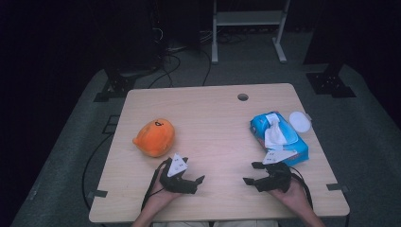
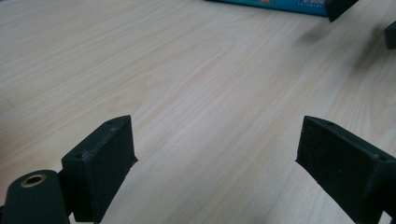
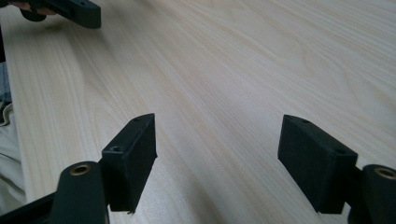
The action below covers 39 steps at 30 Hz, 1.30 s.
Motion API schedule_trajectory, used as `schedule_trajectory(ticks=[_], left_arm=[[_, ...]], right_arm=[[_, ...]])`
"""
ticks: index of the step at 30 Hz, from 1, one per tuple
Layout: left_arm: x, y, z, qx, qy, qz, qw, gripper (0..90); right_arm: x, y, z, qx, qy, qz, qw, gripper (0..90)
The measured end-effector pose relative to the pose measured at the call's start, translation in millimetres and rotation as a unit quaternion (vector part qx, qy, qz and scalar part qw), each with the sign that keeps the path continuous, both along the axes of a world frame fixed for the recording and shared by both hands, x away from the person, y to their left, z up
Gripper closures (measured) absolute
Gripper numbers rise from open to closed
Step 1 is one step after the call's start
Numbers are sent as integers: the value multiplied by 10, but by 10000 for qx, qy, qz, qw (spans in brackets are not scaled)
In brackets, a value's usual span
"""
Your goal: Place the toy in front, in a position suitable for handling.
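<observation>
High view: on the pale wooden table [image 1: 217,118], the person's left hand-held black two-jaw gripper [image 1: 197,180] lies at the near edge with jaws spread wide and nothing between them. Just beyond it, to the far left, sits a round orange plush toy [image 1: 154,137], close but not touching. The right hand-held black two-jaw gripper [image 1: 252,173] lies near the right edge, jaws likewise apart and empty. Just beyond it on the far right lies a blue soft pack of wet wipes [image 1: 280,137] with a white sheet sticking up; a white round lid [image 1: 300,121] rests beside the pack's far right corner.
</observation>
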State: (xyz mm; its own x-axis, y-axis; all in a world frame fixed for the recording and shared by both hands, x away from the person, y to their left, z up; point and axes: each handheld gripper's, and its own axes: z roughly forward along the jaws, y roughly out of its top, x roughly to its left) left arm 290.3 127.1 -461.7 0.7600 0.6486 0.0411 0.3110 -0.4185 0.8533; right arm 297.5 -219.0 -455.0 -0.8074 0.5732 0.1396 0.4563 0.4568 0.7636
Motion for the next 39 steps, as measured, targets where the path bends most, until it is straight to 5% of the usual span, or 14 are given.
schedule_trajectory(ticks=[13,18,19,23,26,27,30,35,39], left_arm=[[124,205,240,-335,-453,382,9977,111],[188,533,417,-709,-678,876,9913,111],[188,533,417,-709,-678,876,9913,111],[238,800,499,-862,-906,1288,9838,111],[262,900,508,-898,-914,1438,9813,111],[282,990,505,-922,-951,1597,9782,111],[307,1110,489,-956,-969,1797,9743,111],[345,1239,415,-968,-955,2057,9691,110],[381,1272,361,-978,-931,2133,9676,111]], right_arm=[[23,14,-38,-9,72,6,10000,269],[-29,58,-13,-64,-23,7,10000,268],[-39,68,-19,-98,-25,12,9999,268],[-25,102,-38,-175,4,68,9998,269],[-7,108,-49,-157,27,75,9998,269],[5,105,-59,-165,40,75,9998,269],[6,95,-61,-151,63,61,9998,269],[-28,96,-37,-136,8,59,9999,269],[-31,103,-37,-151,1,77,9999,269]])
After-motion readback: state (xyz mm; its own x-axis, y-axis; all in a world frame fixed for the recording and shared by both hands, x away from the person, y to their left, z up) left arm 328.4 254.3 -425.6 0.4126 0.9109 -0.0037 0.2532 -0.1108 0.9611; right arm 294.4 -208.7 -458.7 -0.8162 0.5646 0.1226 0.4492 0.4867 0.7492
